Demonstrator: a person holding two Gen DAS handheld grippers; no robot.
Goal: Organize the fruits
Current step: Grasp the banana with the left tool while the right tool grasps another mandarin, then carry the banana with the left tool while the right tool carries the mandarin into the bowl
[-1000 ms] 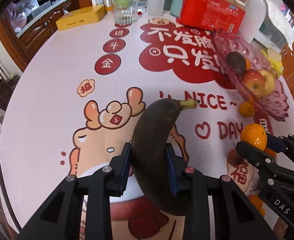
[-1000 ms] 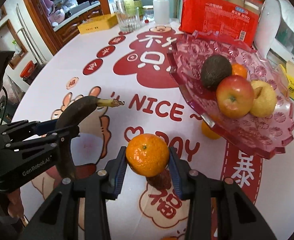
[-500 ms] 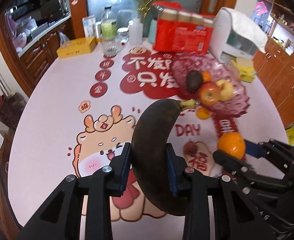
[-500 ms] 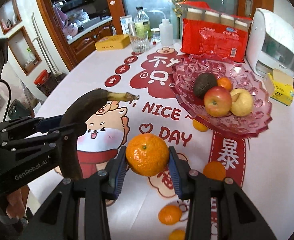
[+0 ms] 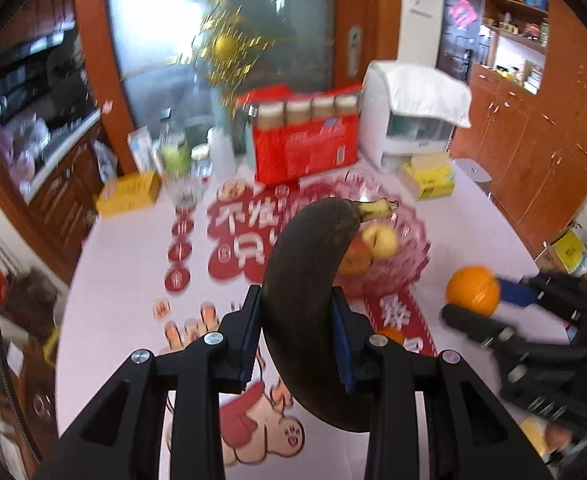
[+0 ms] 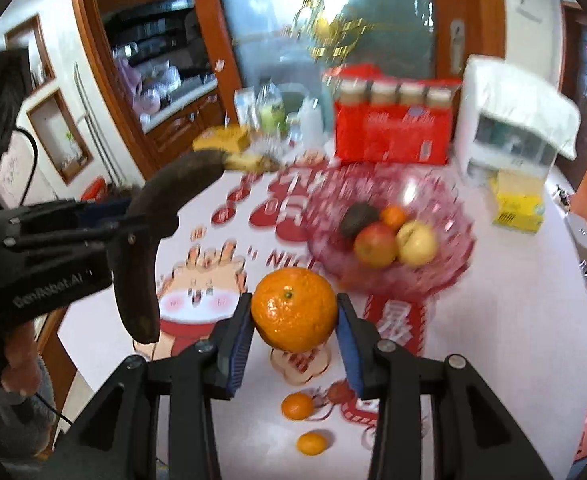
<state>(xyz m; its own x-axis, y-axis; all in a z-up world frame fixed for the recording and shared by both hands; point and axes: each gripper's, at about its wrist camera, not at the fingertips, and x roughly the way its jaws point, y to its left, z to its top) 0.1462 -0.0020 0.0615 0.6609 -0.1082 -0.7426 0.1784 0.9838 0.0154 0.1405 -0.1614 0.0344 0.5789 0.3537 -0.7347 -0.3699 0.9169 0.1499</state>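
Currently, both tongs are held up in the air above the tabletop (image 6: pixel 513 300), each clenched on a fruit. The left tongs (image 5: pixel 296 336) are clamped on a blackened banana (image 5: pixel 305 292), gripped around its mid-section, with the yellowish stem end pointed up and away and the lower end hung below the pads. The right tongs (image 6: pixel 293 330) are closed on a large orange (image 6: pixel 294 309), pinched on both sides by the blue pads. In the right wrist view the banana (image 6: pixel 145 240) and the left tongs (image 6: pixel 105 220) are seen to the left, well apart from the orange. A pink glass fruit bowl (image 6: pixel 445 208) is seen farther back on the tabletop, loaded with an avocado (image 6: pixel 359 216), a red apple (image 6: pixel 375 244), a yellow fruit (image 6: pixel 416 242) and a small orange (image 6: pixel 393 217). Two small mandarins (image 6: pixel 298 405) are left lying on the tabletop, below the right tongs. A red carton pack (image 6: pixel 391 128) and a white appliance (image 6: pixel 513 120) are located behind the bowl. Heavy motion blur is noted in the background of both views.
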